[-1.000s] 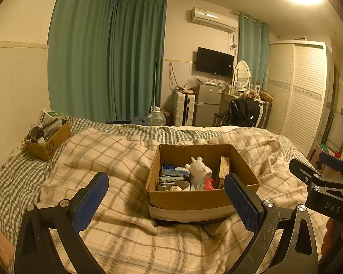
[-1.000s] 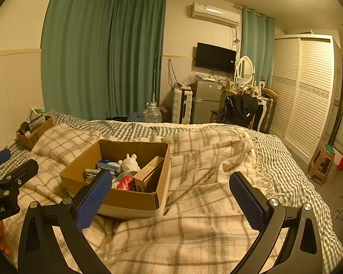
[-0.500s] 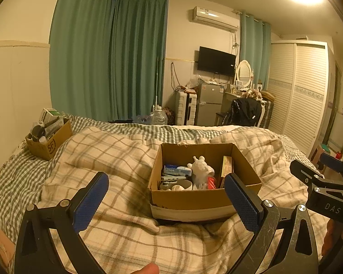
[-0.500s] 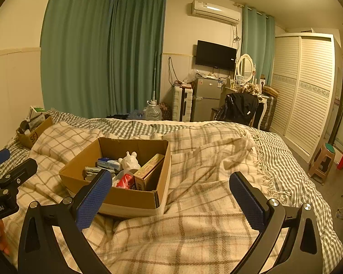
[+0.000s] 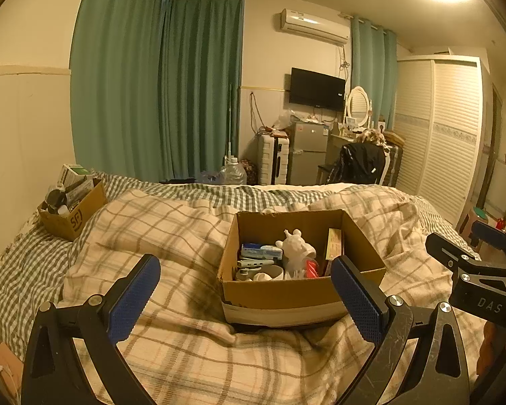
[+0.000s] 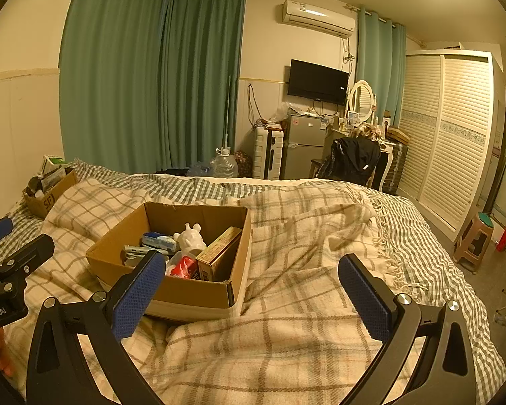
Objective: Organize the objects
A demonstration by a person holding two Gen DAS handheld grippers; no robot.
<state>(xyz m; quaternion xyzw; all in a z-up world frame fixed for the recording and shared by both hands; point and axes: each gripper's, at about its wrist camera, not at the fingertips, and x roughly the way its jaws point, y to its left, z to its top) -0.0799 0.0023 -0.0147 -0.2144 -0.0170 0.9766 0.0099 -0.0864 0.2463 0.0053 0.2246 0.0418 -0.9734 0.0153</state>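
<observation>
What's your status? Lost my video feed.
Left tool open, empty; right tool open, empty. Open box on blanket, items inside, untouched. Second box far left. Nothing blocking.

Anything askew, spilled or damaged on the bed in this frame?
Nothing spilled or damaged. The cardboard box sits slightly tilted on the rumpled plaid blanket; its contents stay inside. Both grippers, left and right, are open and empty.

Beige plaid blanket (image 5: pixel 172 233), brown cardboard box (image 5: pixel 283 292), green curtains (image 5: pixel 158 87)

"SF" on small carton (image 5: pixel 75 220); "DAS" on right claw (image 5: pixel 488 304)
</observation>
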